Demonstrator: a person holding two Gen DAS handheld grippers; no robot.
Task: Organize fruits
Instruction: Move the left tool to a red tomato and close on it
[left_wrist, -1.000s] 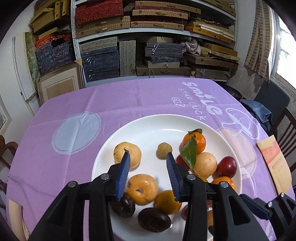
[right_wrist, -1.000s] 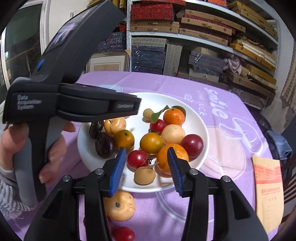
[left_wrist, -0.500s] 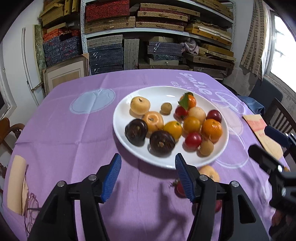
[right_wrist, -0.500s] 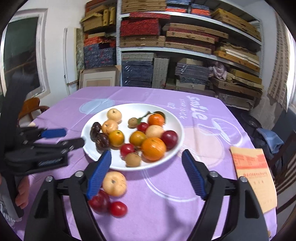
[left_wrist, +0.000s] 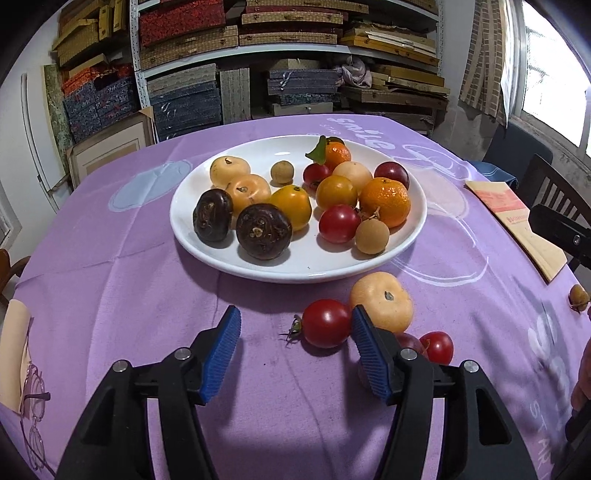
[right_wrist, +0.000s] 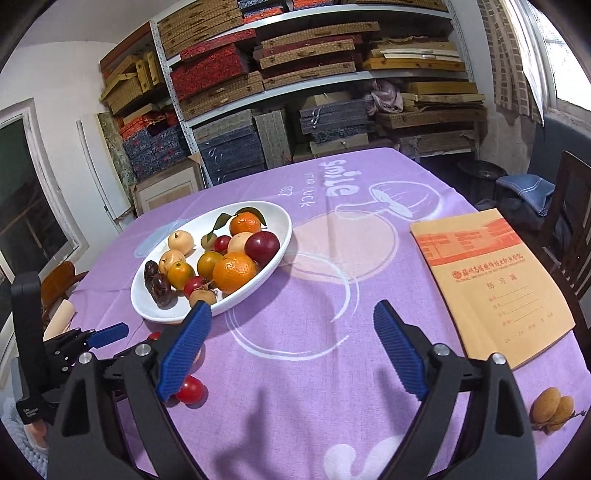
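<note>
A white plate (left_wrist: 303, 271) (right_wrist: 147, 310) holds several fruits: oranges, red tomatoes, pale persimmons and dark brown ones. On the purple cloth in front of it lie a red tomato (left_wrist: 327, 323), a pale orange fruit (left_wrist: 382, 301) and a smaller tomato (left_wrist: 437, 347) (right_wrist: 190, 391). My left gripper (left_wrist: 295, 332) is open low over the cloth, and the red tomato sits just off its right fingertip, untouched. To the right of the plate, my right gripper (right_wrist: 291, 317) has its jaws opening wide over bare cloth with nothing between them. A pair of longans (right_wrist: 552, 408) lies at the far right.
An orange notebook (right_wrist: 491, 280) lies on the table's right side. Glasses (left_wrist: 33, 406) rest at the left edge. Shelves stacked with boxes stand behind the table. A dark wooden chair (right_wrist: 569, 206) with blue cloth stands at the right.
Both grippers have drawn back from over the plate toward the table's near side and widened their jaws. The right one rolled and swung right; the left one sank toward the loose tomato.
</note>
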